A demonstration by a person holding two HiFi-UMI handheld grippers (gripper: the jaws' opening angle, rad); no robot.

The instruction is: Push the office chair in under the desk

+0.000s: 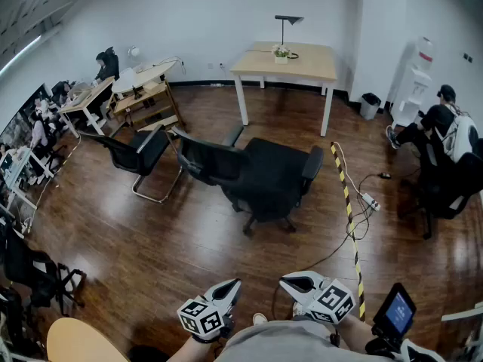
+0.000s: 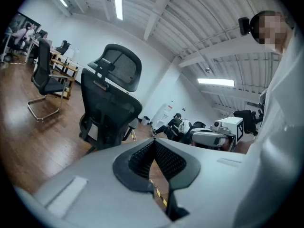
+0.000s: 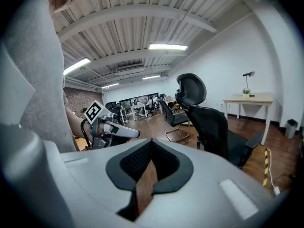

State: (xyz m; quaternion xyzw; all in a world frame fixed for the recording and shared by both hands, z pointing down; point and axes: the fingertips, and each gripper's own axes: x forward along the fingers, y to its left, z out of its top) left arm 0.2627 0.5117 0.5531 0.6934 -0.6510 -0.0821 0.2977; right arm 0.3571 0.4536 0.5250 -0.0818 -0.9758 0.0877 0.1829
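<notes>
The black office chair [image 1: 264, 176] stands in the middle of the wooden floor, its tall backrest and headrest towards the left. It is well apart from the light wooden desk [image 1: 287, 62] with white legs by the far wall. Both grippers are held low near my body, apart from the chair. My left gripper [image 1: 231, 288] is shut and empty, and so is my right gripper [image 1: 293, 283]. In the left gripper view the chair [image 2: 111, 103] rises beyond the closed left gripper [image 2: 154, 144]. The right gripper view shows the chair [image 3: 213, 122], the desk [image 3: 249, 99] and the closed right gripper [image 3: 152, 144].
A second black chair [image 1: 139, 153] on a sled frame stands left of the office chair. A yellow-black floor strip [image 1: 347, 210] and a power strip with cables [image 1: 370, 200] lie to the right. A seated person [image 1: 445, 127], water dispenser [image 1: 415, 81] and bin [image 1: 370, 104] are at the right.
</notes>
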